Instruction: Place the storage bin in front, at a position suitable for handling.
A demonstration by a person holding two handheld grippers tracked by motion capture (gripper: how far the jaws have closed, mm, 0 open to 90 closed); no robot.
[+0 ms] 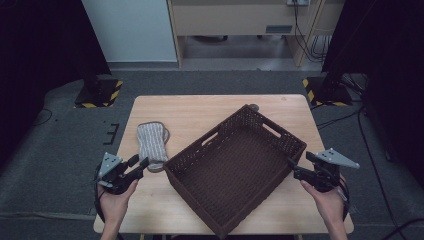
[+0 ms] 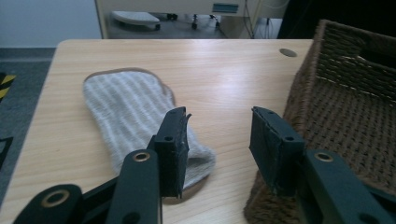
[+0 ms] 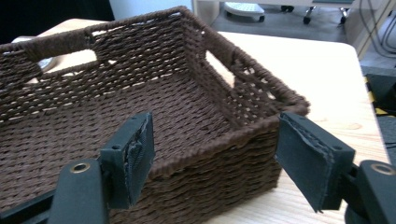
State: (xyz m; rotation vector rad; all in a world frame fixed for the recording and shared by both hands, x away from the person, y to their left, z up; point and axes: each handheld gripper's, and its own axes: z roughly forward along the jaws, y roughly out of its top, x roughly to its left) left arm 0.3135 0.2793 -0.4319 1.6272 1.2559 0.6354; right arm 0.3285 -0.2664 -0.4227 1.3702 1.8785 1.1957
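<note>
Dark brown woven rope makes up the basket [image 1: 235, 170], which sits turned at an angle on the light wooden desk [image 1: 200, 107], 1 corner pointing toward my side. It is empty, its 2 handle slots showing in the long walls. I judge that angle suits me: it puts 1 corner within reach of each hand, so either side can feed it or steady it.

The grey striped cloth [image 1: 152, 145] lies flat on the desk just left of the basket, close to its left corner but apart from it as far as I can tell. Lying flat and loose, it looks to me like the piece meant to go into the basket.

My left gripper [image 1: 136, 167] hovers low at the near end of the cloth, pointing toward it. In the left gripper view the cloth [image 2: 135, 121] runs under the left jaw, while the basket wall [image 2: 336, 98] stands beside the right jaw. The jaws stand partly apart with only bare desk between them; nothing is pinched yet. From here I would judge a small shift left would bring the cloth's end between the pads.

My right gripper [image 1: 296, 169] sits at the basket's right corner, jaws spread wide. In the right gripper view that corner [image 3: 280, 107] lies between and beyond the jaws, with clear gaps on both sides, so it grips nothing.
</note>
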